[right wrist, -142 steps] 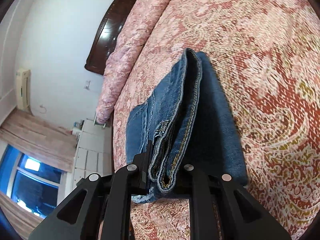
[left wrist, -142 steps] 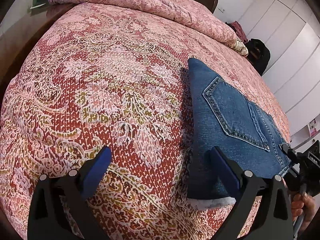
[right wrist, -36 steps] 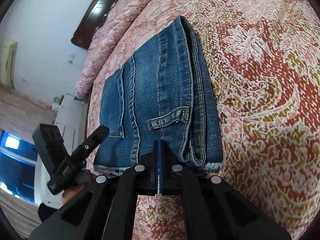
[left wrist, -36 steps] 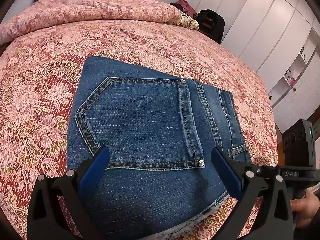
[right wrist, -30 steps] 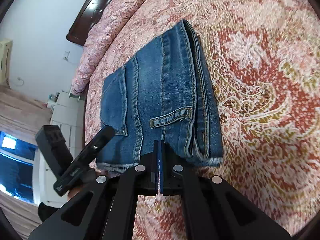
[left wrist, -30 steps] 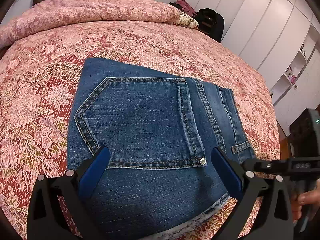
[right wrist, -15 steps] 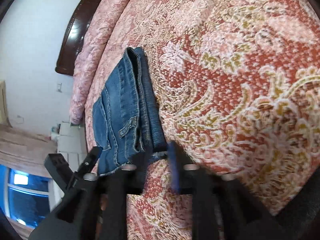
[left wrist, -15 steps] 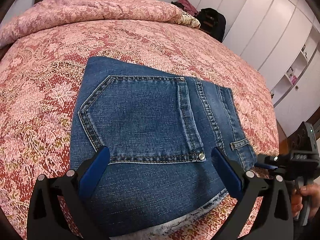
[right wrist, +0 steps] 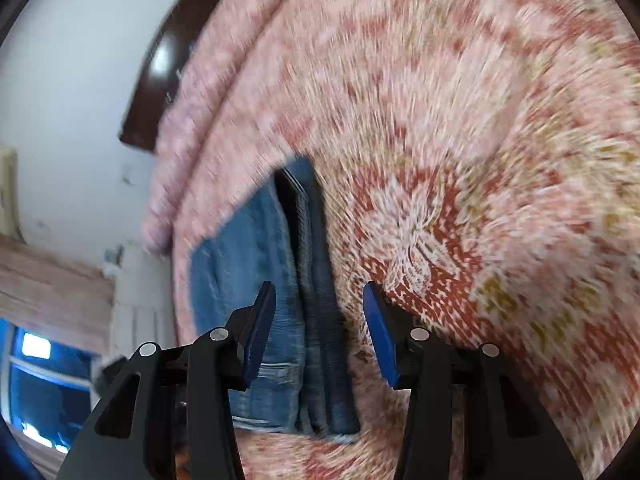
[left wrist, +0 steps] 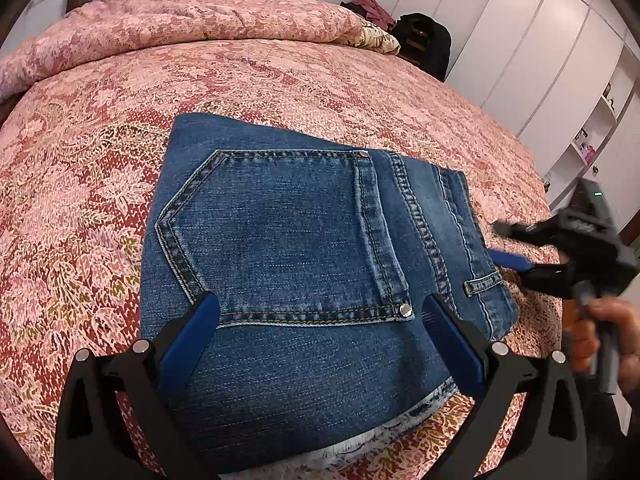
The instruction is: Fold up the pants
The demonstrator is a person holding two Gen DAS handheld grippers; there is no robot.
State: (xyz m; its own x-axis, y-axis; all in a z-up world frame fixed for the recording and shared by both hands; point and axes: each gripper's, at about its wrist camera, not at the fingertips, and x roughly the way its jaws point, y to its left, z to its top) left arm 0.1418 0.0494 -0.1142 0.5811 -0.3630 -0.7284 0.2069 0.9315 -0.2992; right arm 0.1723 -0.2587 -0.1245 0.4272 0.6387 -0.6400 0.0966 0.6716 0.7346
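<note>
Where bedspread (left wrist: 100, 208) lies: folded jeans (left wrist: 300, 280).

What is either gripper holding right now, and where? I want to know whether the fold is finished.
Nothing. The left gripper and right gripper are both open, and the folded jeans lie free on the bedspread.

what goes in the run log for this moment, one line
stage: fold done | jeans: folded flat on bedspread | left tongs: open, above jeans | right tongs: open, at waistband edge, blurred
</note>
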